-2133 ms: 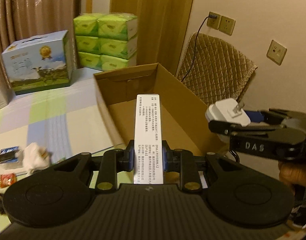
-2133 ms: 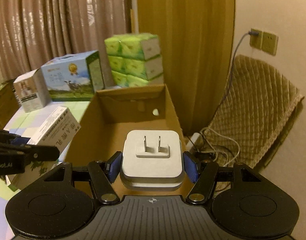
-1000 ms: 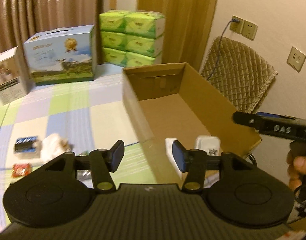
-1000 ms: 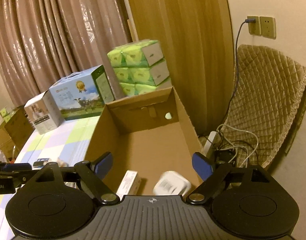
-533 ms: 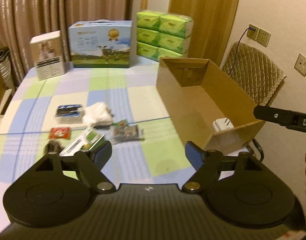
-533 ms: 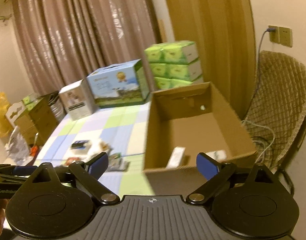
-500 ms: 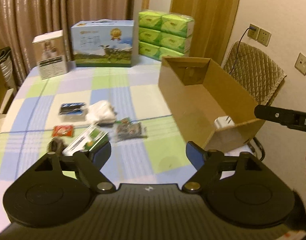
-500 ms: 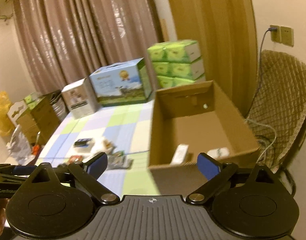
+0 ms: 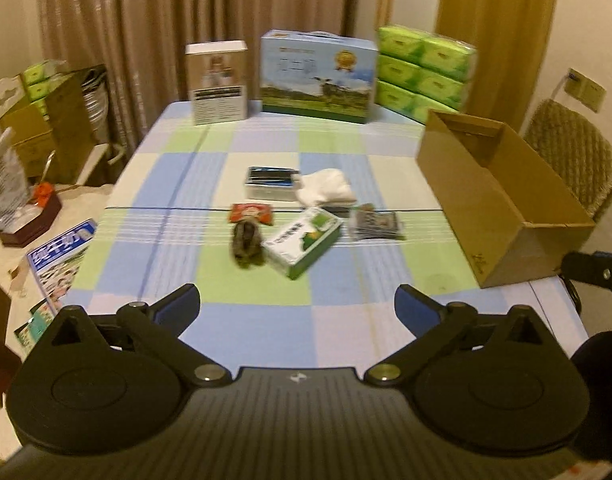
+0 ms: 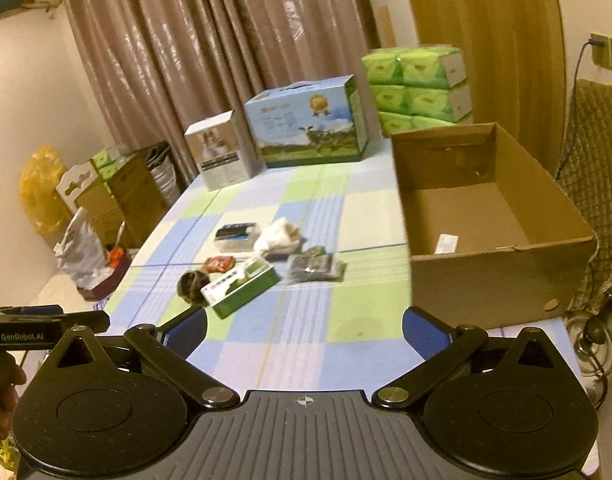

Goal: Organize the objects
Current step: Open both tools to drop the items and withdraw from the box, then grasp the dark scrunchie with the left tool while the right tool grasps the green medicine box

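My left gripper (image 9: 295, 298) hangs over the near edge of the checked tablecloth (image 9: 265, 320), its jaws opening with nothing between them. My right gripper (image 10: 306, 318) is beside it, jaws also opening and empty. The open cardboard box (image 10: 486, 280) stands at the table's right edge with a slim white box (image 10: 446, 244) lying inside. Mid-table lie a green-and-white box (image 9: 303, 242), a dark furry lump (image 9: 247, 246), a red packet (image 9: 251, 213), a dark-topped case (image 9: 270, 182), a white wad (image 9: 326, 188) and a dark packet (image 9: 376, 224).
Along the table's far edge stand a white carton (image 9: 217, 82), a blue carton (image 9: 318, 76) and stacked green tissue packs (image 9: 424, 70). A quilted chair (image 9: 574, 156) and cables (image 10: 590, 336) are right of the box. Boxes and bags crowd the floor at left.
Both grippers have drawn back from the cardboard box and swung left over the table. Their jaws stand wider. The loose items mid-table have come into full view.
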Action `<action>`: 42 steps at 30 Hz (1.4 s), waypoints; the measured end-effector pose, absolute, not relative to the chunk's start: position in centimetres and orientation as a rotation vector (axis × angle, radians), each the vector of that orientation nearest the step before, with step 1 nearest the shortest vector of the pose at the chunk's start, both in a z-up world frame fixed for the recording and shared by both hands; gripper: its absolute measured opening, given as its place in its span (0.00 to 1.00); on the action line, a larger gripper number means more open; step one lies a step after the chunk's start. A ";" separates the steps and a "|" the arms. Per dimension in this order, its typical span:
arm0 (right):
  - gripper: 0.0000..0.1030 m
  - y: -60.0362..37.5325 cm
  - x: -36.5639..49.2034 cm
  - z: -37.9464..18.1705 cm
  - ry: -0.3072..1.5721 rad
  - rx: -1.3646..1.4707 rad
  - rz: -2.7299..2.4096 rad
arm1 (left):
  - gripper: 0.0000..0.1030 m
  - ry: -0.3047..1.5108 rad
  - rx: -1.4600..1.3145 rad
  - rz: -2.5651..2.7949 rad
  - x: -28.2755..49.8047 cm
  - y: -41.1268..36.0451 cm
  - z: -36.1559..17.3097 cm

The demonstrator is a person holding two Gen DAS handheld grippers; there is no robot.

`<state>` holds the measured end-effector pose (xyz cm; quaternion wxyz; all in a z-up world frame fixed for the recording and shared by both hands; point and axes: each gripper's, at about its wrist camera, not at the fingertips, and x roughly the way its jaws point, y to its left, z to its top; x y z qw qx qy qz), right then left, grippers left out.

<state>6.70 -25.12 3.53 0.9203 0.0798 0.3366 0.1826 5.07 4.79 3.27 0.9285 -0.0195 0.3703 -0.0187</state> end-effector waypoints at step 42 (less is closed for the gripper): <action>0.98 -19.1 10.2 0.2 0.751 0.091 0.434 | 0.99 0.787 -0.064 0.027 7.8 9.6 1.1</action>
